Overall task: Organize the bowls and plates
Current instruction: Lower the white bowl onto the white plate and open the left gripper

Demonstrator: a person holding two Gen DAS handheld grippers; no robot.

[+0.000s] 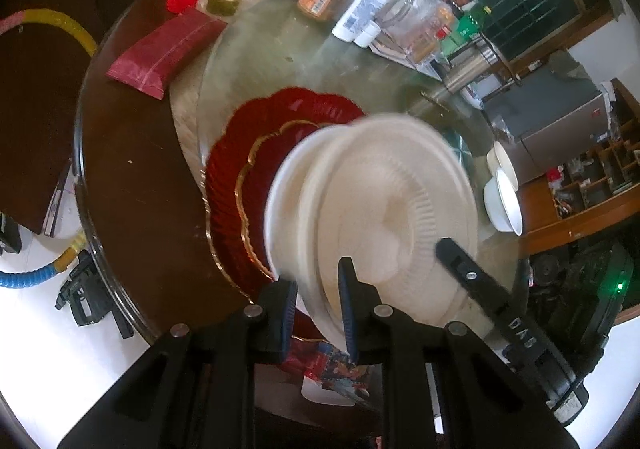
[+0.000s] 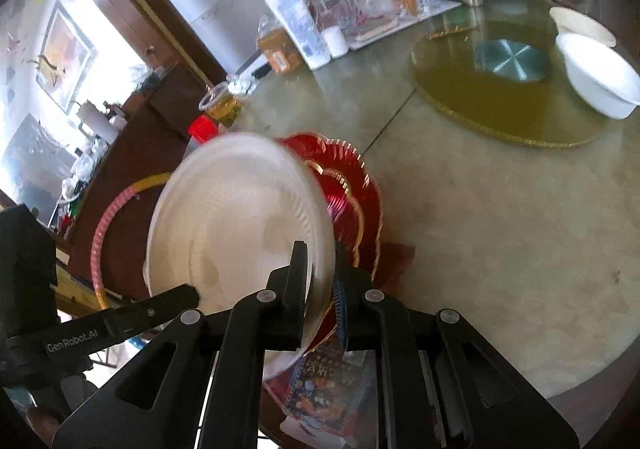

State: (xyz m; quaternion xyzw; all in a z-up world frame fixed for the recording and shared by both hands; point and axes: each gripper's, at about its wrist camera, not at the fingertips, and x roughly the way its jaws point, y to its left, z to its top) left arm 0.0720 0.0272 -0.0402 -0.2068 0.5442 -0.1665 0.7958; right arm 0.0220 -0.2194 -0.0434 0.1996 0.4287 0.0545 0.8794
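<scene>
A white ribbed plate point(image 1: 400, 209) point(image 2: 240, 217) hangs tilted and blurred over two stacked red scalloped plates point(image 1: 240, 153) point(image 2: 356, 185) with gold rims. A second white rim point(image 1: 276, 209) shows just under it. My left gripper point(image 1: 316, 297) is shut on the white plate's near edge. My right gripper point(image 2: 322, 281) is shut on the same plate's rim from the other side; it shows in the left wrist view point(image 1: 450, 249) with one finger lying on top of the plate. The left gripper point(image 2: 188, 295) reaches the plate's edge in the right wrist view.
Two white bowls point(image 1: 504, 201) point(image 2: 600, 81) sit by the gold turntable mat point(image 2: 500, 101). Jars, bottles and a glass jug point(image 1: 408, 21) crowd the table's far side. A red packet point(image 1: 164, 53) lies to the left, and a colourful packet point(image 2: 328, 377) lies under the plates.
</scene>
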